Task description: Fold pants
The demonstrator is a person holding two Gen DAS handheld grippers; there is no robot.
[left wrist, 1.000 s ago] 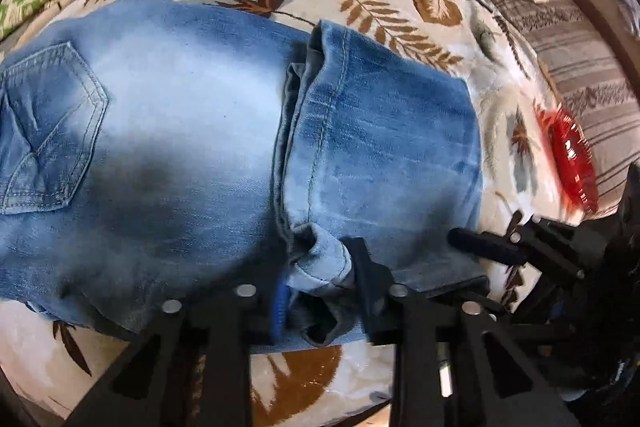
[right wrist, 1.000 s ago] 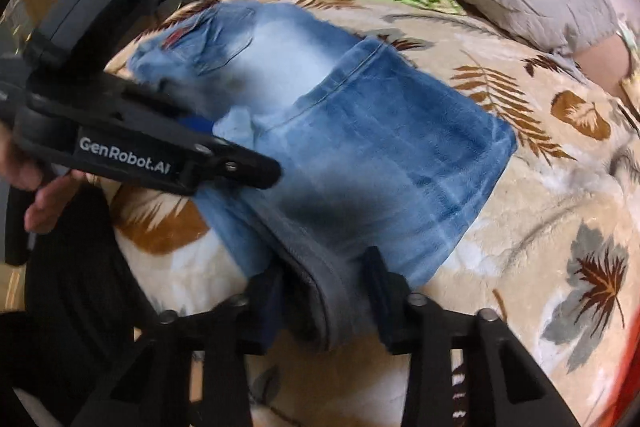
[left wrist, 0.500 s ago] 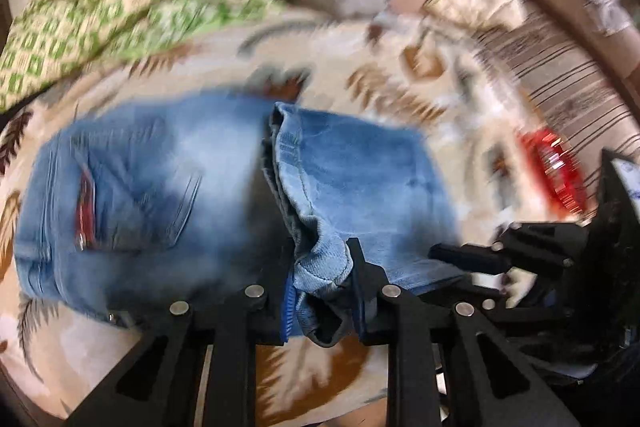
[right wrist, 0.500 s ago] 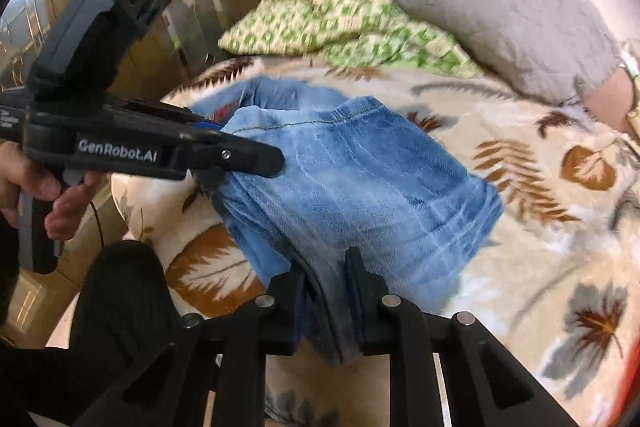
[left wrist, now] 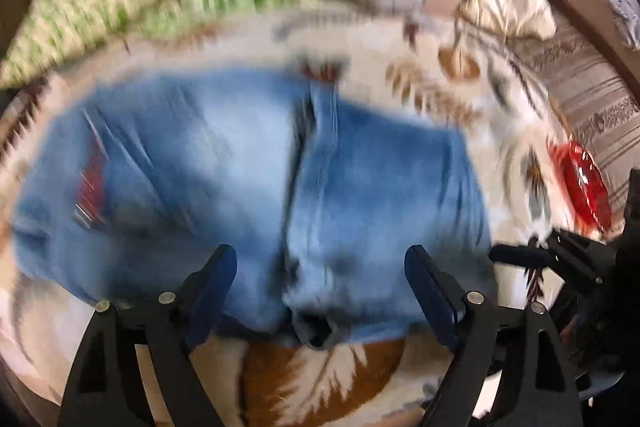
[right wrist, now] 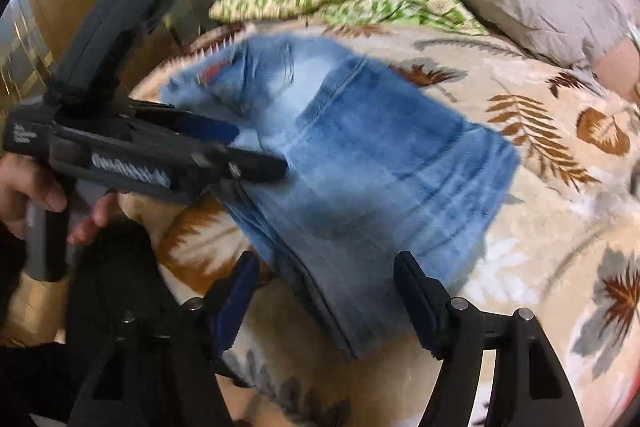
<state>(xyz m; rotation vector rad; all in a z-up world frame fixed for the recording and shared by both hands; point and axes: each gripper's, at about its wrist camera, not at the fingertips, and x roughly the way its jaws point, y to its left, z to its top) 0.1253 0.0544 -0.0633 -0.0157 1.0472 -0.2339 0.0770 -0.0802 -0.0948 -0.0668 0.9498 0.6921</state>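
Both grippers have let go within the last second. A moment ago each was pinched on the near edge of the jeans; now both stand spread wide, and the folded-over leg section lies on the seat of the jeans unaided. Judgement: this fold is placed, and the grippers are free to regrip or withdraw.

Left side: the person's left hand (right wrist: 38, 193) holds the left gripper (left wrist: 320, 267), fingers set far apart and holding nothing. Its tips hover at the near edge of the jeans (left wrist: 248, 195), straddling the rumpled hem end; motion blur prevents judging whether they touch the cloth.

Centre: the jeans lie on the leaf-print blanket (right wrist: 540, 131), pocket and red tag to the left, the darker folded portion to the right.

Right side: the right gripper (right wrist: 326, 291) is equally wide, empty, its fingers flanking the near corner of the folded denim without closing on it. A red object (left wrist: 582, 187) rests beyond, apart from the jeans.
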